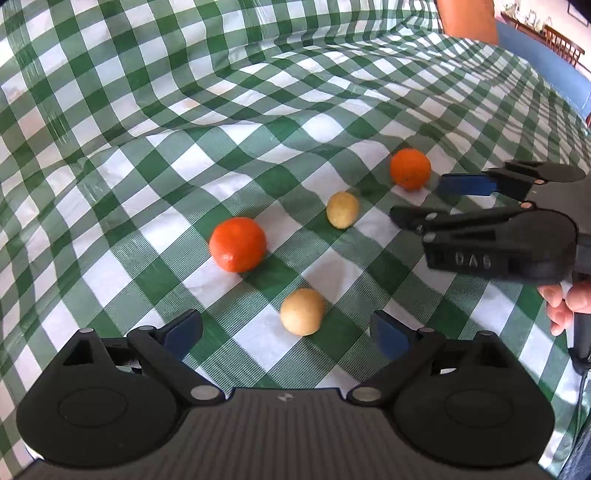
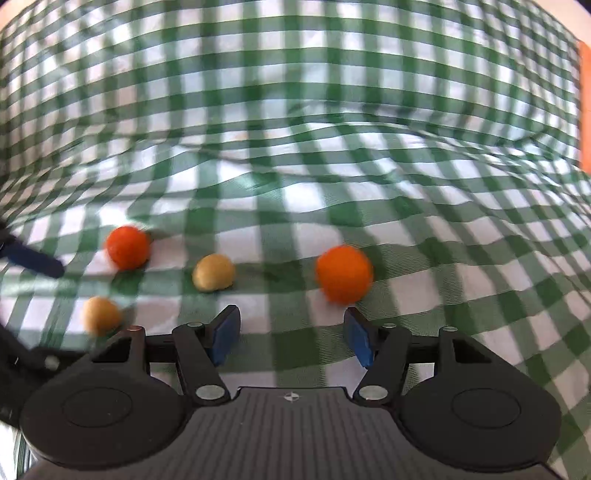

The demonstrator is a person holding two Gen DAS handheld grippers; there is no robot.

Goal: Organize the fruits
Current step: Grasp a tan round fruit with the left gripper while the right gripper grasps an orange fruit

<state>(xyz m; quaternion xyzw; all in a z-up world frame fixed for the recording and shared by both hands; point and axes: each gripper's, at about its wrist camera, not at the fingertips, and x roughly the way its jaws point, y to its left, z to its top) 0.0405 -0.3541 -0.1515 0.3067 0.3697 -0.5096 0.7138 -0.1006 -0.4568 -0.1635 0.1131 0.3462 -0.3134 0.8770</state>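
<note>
Both wrist views low, near, facing checked cloth (image 1: 258,110); share four fruits.

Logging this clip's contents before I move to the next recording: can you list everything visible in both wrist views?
oranges: 2, orange; one left of centre on the cloth, one further off, just ahead of the right claw's tips
pale yellow fruits: 2, yellowish tan; one just ahead of the left claw, one between the two oranges
tablecloth: 1, green and white check, wrinkled, under all four fruits
orange object: 1, top edge of the left wrist view, kind unclear
left claw: black with blue pads, open, empty
right claw: black with blue pads, open, empty
hand: 1, gripping the right claw's handle
</note>
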